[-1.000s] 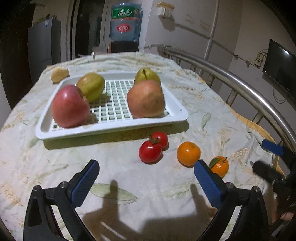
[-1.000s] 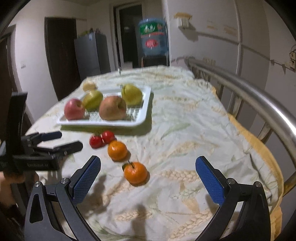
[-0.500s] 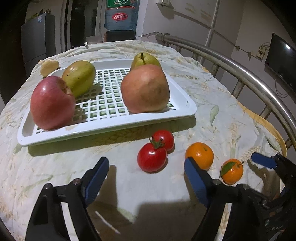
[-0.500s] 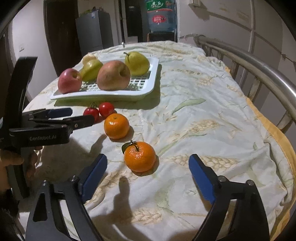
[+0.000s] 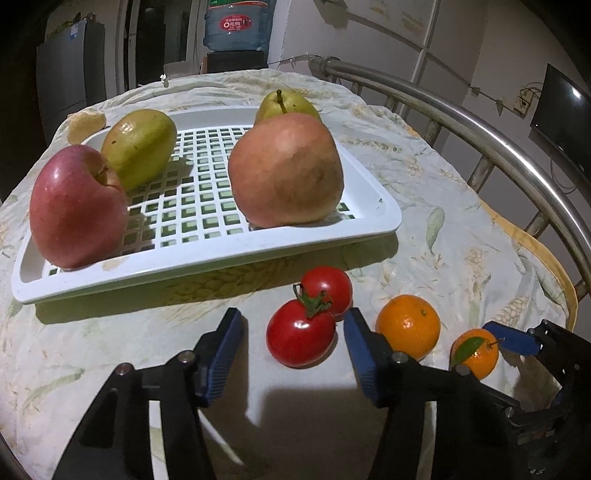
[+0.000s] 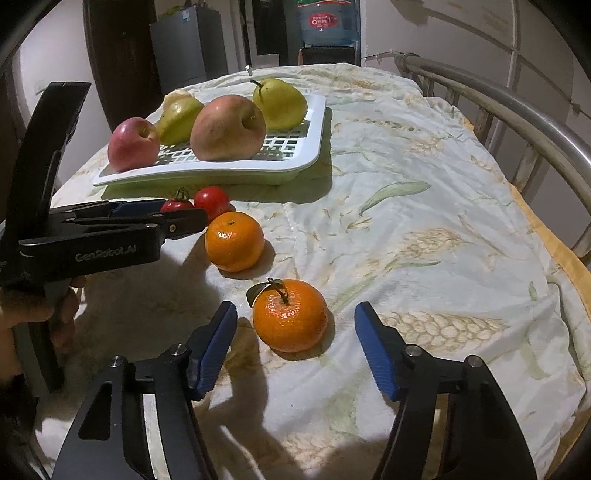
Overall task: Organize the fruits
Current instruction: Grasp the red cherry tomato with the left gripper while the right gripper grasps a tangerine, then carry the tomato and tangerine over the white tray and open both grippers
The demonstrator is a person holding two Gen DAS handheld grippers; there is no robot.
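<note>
A white slotted tray [image 5: 207, 266] holds a red apple [image 5: 74, 206], a large pink apple [image 5: 284, 170] and two green pears [image 5: 138, 146]. In front of it on the cloth lie two red tomatoes [image 5: 301, 332], an orange [image 5: 408, 326] and a leafed mandarin [image 5: 476, 354]. My left gripper [image 5: 293, 349] is open, its fingers either side of the near tomato, not touching. My right gripper [image 6: 295, 341] is open around the leafed mandarin [image 6: 290, 315], with gaps on both sides. The left gripper also shows in the right wrist view [image 6: 155, 214].
A metal rail [image 5: 480, 122] curves along the right side of the cloth-covered table [image 6: 424, 206]. A small brownish piece [image 5: 85, 123] lies behind the tray. A water bottle [image 5: 236, 22] and a fridge stand beyond the table.
Both grippers have moved forward and lower. The left now straddles the near tomato and its fingers stand closer together. The right now straddles the leafed mandarin.
</note>
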